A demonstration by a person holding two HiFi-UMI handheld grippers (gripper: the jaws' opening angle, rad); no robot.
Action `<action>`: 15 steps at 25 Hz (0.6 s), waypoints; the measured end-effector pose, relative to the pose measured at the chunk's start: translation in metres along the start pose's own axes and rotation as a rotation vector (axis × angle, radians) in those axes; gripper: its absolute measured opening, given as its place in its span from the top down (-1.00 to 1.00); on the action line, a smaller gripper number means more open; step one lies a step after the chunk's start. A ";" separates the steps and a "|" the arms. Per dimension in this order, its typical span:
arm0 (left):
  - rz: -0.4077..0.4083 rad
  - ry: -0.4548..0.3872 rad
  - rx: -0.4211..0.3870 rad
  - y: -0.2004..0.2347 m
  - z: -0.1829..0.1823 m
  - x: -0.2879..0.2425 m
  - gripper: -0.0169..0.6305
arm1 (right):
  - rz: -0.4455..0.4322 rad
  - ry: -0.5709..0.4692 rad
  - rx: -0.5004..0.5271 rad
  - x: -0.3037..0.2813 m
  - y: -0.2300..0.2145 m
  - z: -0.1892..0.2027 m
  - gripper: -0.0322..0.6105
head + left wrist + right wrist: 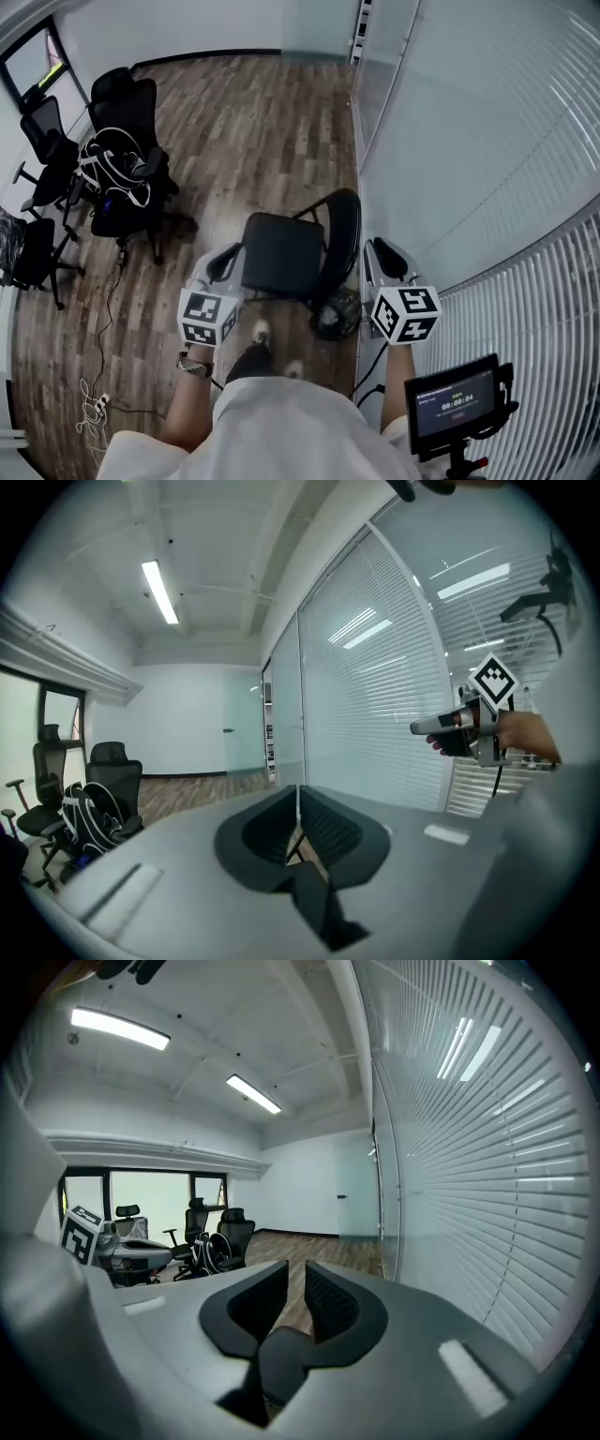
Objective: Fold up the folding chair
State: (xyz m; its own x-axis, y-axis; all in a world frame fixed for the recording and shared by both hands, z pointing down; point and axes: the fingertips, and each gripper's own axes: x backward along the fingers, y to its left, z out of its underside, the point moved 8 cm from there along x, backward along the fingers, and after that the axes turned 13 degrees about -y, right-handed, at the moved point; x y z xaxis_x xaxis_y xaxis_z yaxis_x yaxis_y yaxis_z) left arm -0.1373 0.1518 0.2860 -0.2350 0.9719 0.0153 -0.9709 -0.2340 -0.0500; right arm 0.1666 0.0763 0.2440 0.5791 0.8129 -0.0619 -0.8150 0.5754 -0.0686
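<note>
The black folding chair stands unfolded on the wood floor, its seat flat and its curved backrest towards the glass wall. My left gripper hovers at the seat's left edge, jaws shut with nothing held. My right gripper hangs just right of the backrest, close to the glass, apart from the chair. Its jaws stand slightly apart with nothing between them. Each gripper view looks level across the room and shows the other gripper, not the chair.
A glass wall with blinds runs along the right. Black office chairs draped with cables stand at the left. A small monitor on a stand is at lower right. A round dark object lies under the chair; a cable and power strip trail left.
</note>
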 end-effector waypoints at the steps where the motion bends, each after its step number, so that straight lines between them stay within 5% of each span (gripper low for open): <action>1: -0.005 0.005 0.006 0.003 0.004 -0.002 0.91 | -0.001 0.011 0.000 -0.003 -0.001 0.003 0.71; 15: 0.016 0.145 0.096 0.081 0.091 -0.095 0.77 | 0.082 0.214 -0.041 -0.112 -0.052 0.054 0.54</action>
State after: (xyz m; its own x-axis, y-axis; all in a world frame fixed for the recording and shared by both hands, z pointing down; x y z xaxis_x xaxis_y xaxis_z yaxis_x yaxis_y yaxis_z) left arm -0.1981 0.0384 0.3709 -0.2483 0.9600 -0.1297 -0.9686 -0.2442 0.0471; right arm 0.1429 -0.0400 0.3082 0.5055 0.8167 -0.2781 -0.8606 0.5005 -0.0944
